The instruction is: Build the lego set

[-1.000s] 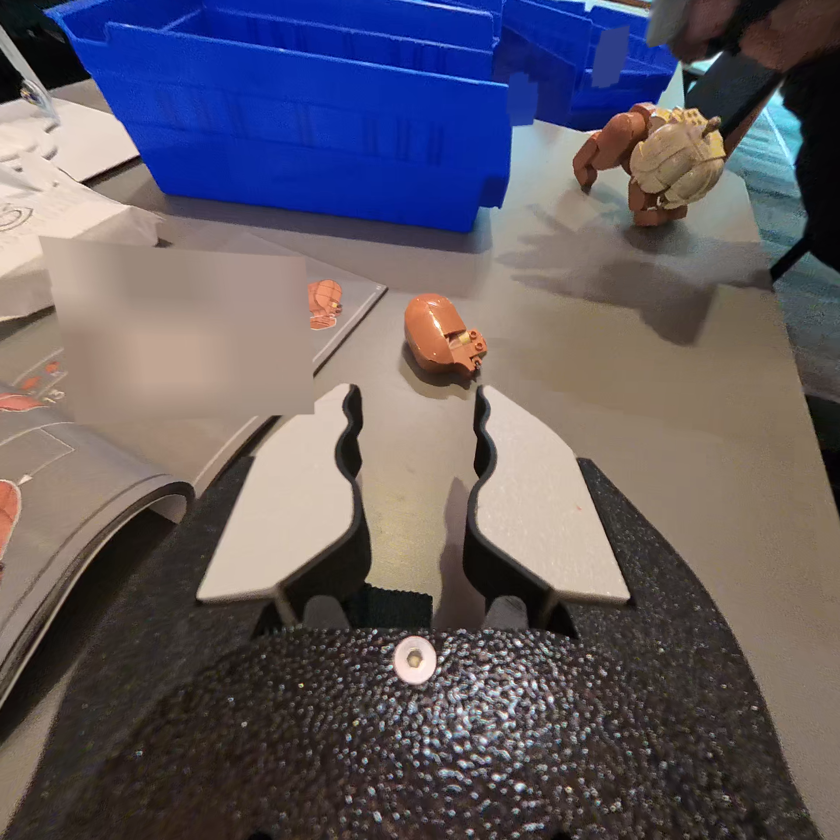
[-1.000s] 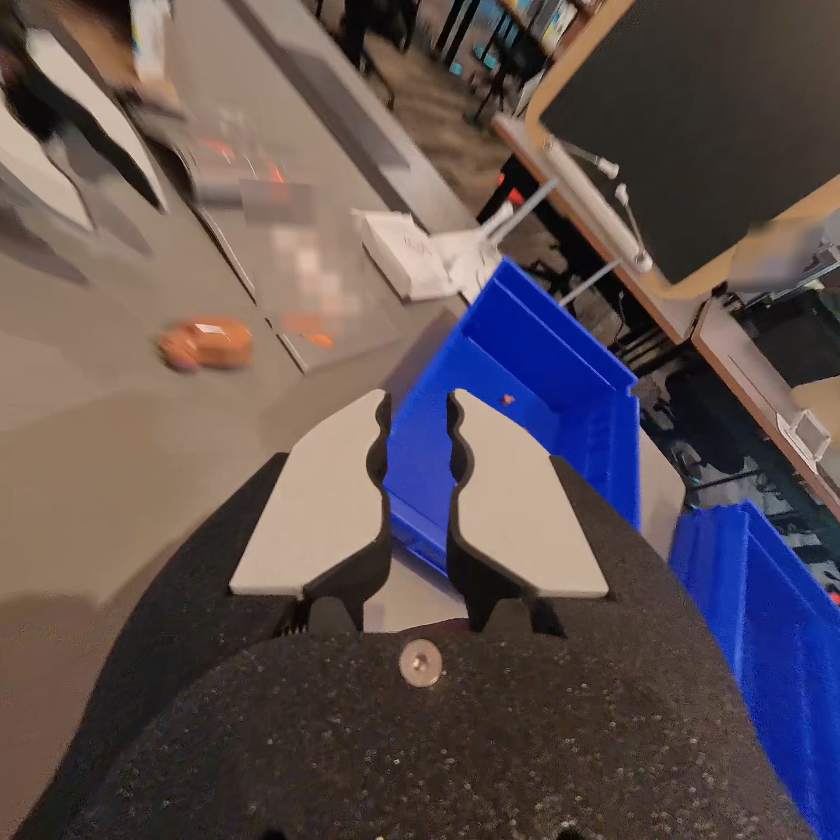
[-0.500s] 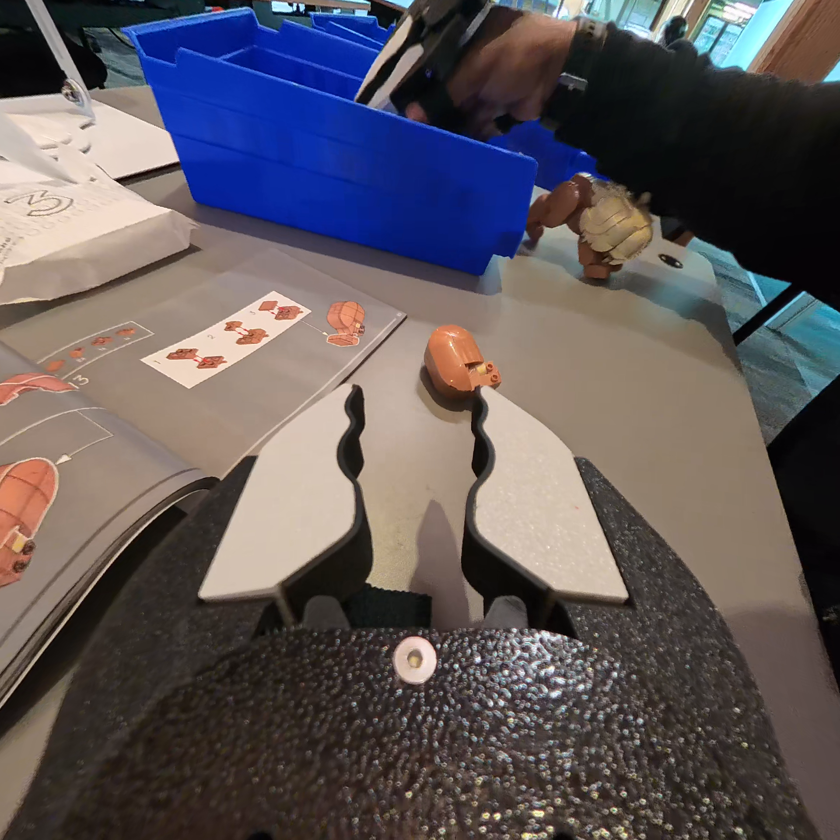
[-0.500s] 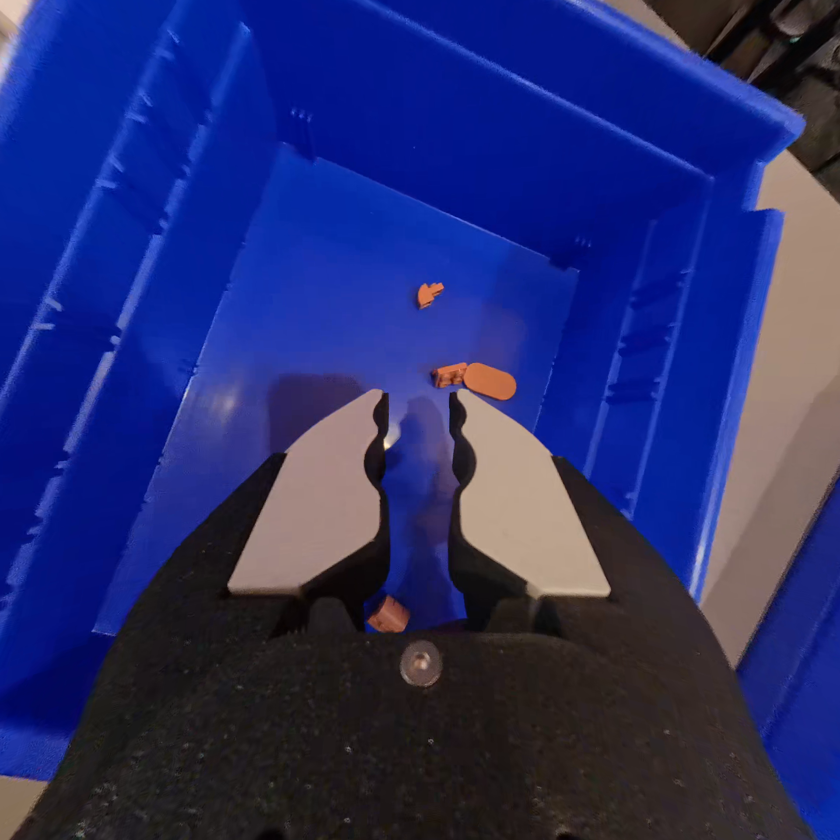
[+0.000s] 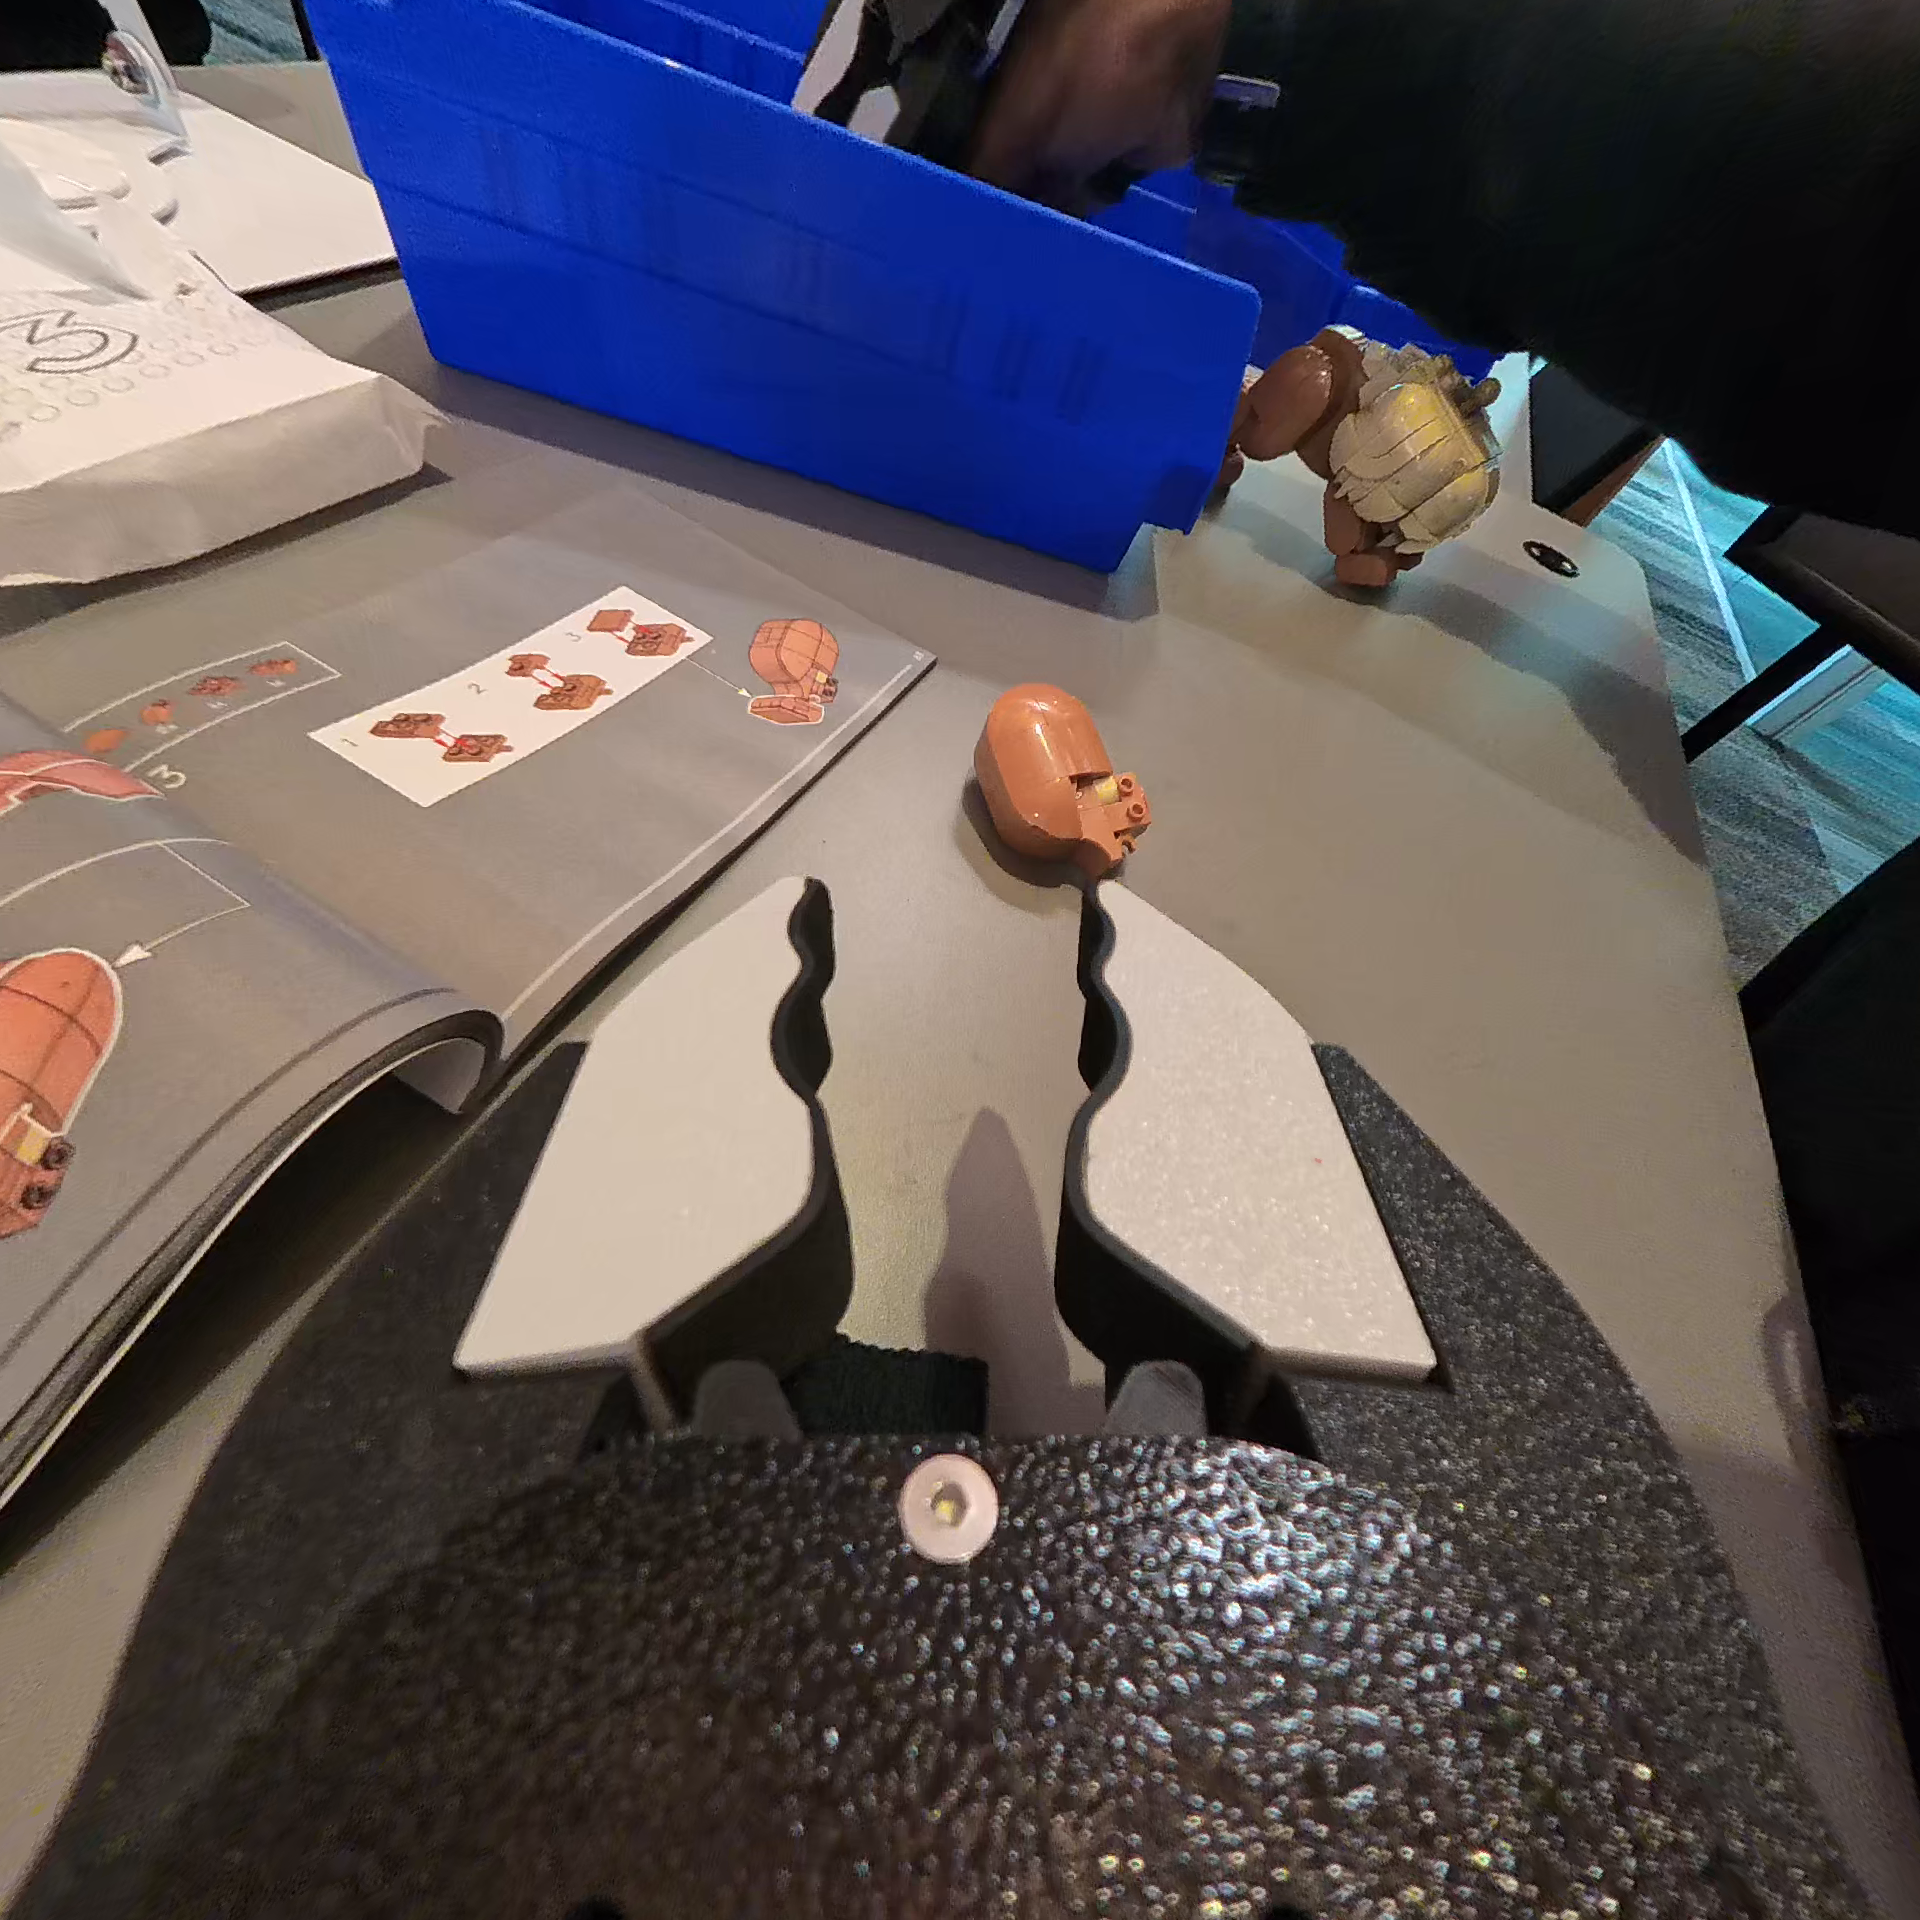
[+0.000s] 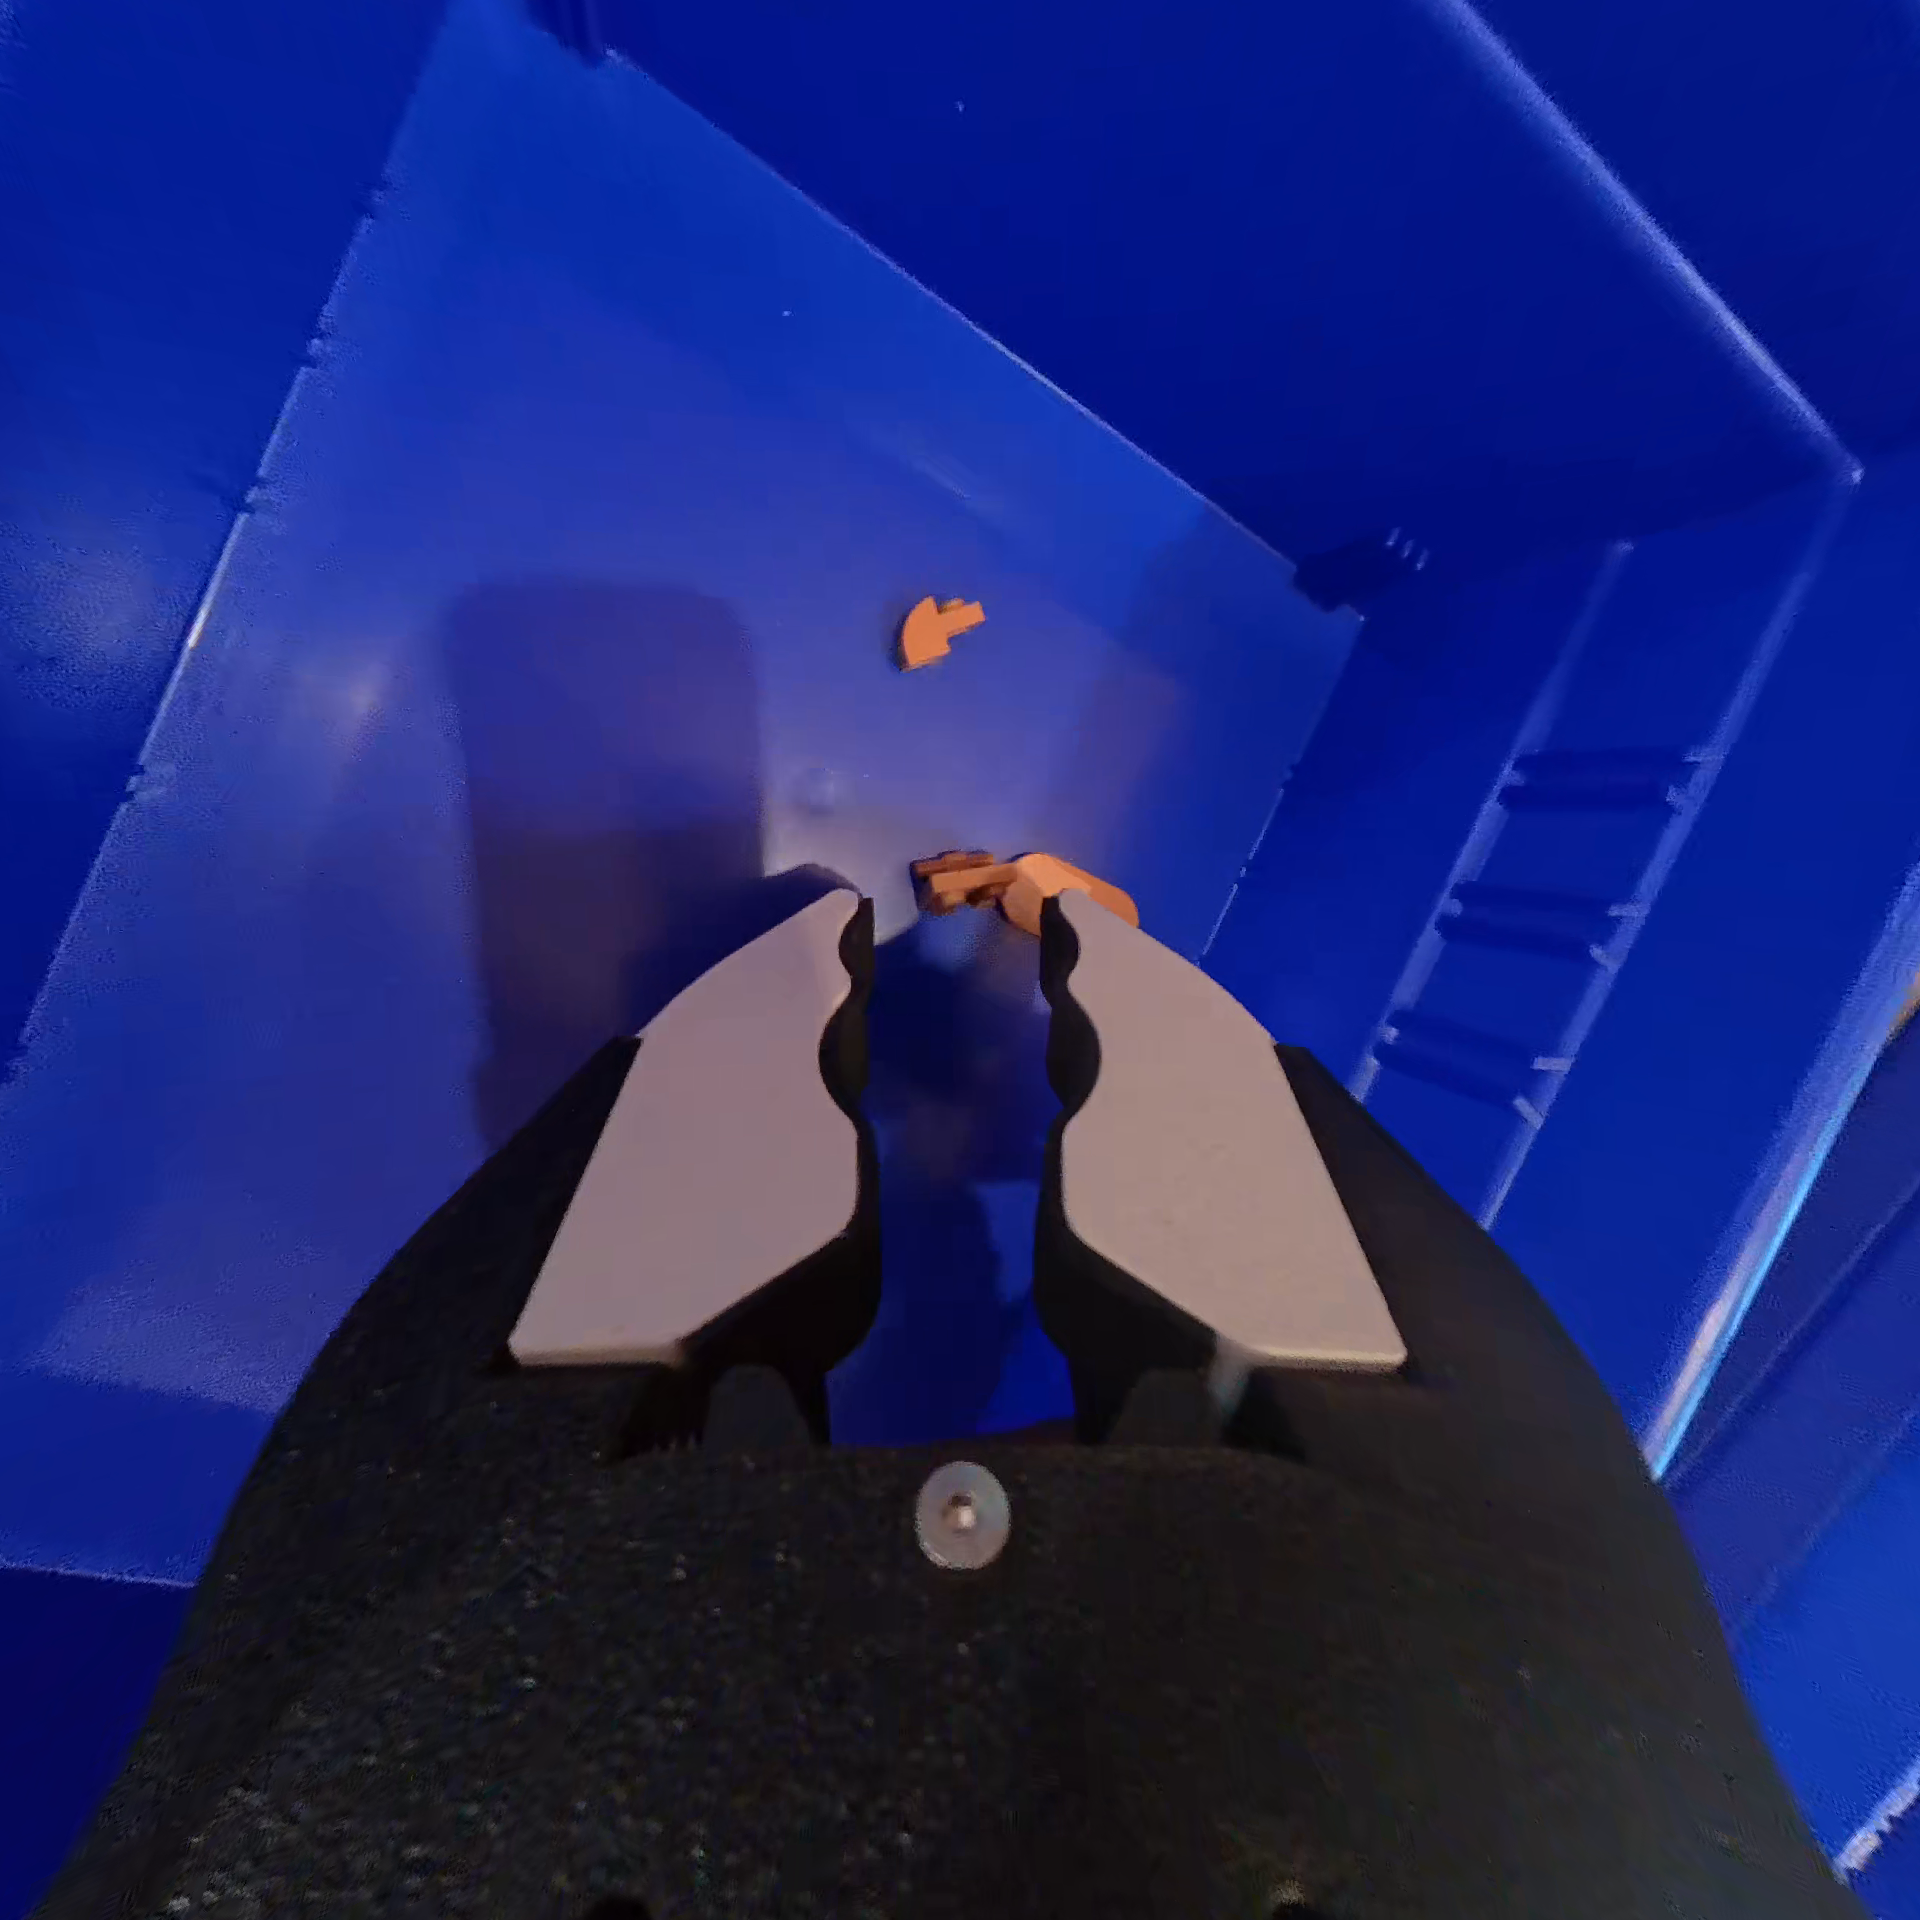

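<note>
Since the earlier frames the right gripper has been lowered deep into the blue bin, and its fingertips have been brought down to two small orange-brown pieces lying together on the bin floor. Its jaws are held narrowly apart with nothing between them; the right fingertip overlaps the rounded piece. A pick of the next part appears to be in hand.

At the far left a white paper bag and an open instruction booklet are seen; printed marks and assembly diagrams are carried by both, but their content is not reproduced. No brand name can be made out. The left gripper is held low over the grey table, jaws moderately open and empty. Just beyond its right fingertip lies the brown rounded sub-assembly. Farther right, past the bin's corner, the brown and tan model stands under a dark sleeve.
</note>
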